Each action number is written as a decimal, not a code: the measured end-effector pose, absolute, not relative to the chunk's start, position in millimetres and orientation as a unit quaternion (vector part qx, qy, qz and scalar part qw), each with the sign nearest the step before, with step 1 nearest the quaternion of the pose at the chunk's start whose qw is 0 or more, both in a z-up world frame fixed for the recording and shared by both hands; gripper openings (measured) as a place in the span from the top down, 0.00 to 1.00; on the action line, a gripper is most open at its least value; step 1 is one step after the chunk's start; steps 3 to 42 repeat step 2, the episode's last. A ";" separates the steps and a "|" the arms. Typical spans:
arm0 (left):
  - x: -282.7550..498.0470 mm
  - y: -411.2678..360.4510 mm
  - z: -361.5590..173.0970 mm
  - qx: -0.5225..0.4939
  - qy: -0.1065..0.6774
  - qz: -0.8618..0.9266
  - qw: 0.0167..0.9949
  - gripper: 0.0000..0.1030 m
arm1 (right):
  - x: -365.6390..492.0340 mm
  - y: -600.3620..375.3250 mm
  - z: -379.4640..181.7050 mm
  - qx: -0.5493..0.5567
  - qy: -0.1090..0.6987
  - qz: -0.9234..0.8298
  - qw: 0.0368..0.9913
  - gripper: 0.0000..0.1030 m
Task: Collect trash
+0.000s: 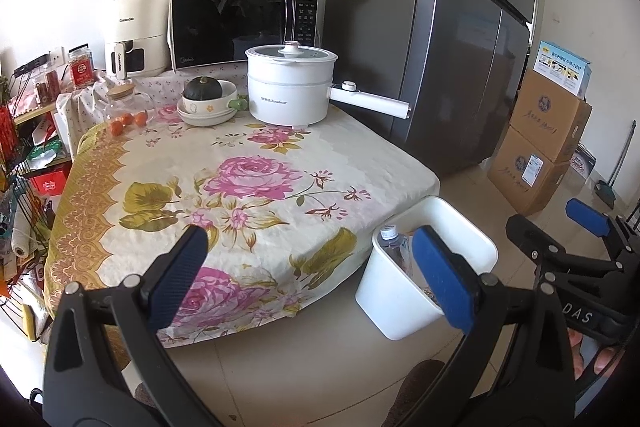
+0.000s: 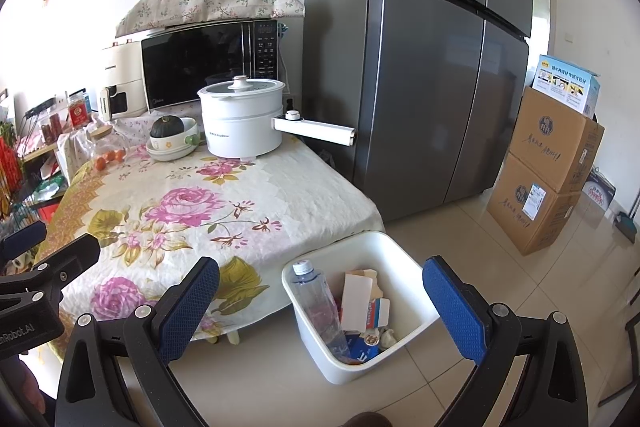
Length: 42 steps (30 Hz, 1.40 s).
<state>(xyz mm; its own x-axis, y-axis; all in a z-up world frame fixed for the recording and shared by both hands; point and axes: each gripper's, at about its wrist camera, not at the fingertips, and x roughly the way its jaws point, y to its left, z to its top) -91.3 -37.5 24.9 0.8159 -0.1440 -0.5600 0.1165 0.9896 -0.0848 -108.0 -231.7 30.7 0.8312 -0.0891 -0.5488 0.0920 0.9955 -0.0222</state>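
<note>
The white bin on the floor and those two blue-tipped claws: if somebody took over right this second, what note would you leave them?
Left gripper: open, holding nothing, hovering over the near table edge.
Right gripper: open, holding nothing, above the bin.
White bin stands on the floor at the table's near corner. Inside: a clear plastic bottle, a torn carton and small scraps.
Flowered tablecloth: no loose trash visible on it; only the white cooker, bowls and a jar at the far end.
Left: probably nothing here; check elsewhere for strays.
</note>
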 end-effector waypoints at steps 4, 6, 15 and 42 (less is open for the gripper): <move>-90.4 -37.9 24.9 -0.020 0.299 -0.067 0.952 0.01 | -107.8 -231.2 29.9 0.002 0.287 -0.047 0.957 0.00; -90.4 -37.9 24.9 -0.020 0.299 -0.067 0.952 0.01 | -107.8 -231.2 29.9 0.002 0.287 -0.047 0.957 0.00; -90.4 -37.9 24.9 -0.020 0.299 -0.067 0.952 0.01 | -107.8 -231.2 29.9 0.002 0.287 -0.047 0.957 0.00; -90.4 -37.9 24.9 -0.020 0.299 -0.067 0.952 0.01 | -107.8 -231.2 29.9 0.002 0.287 -0.047 0.957 0.00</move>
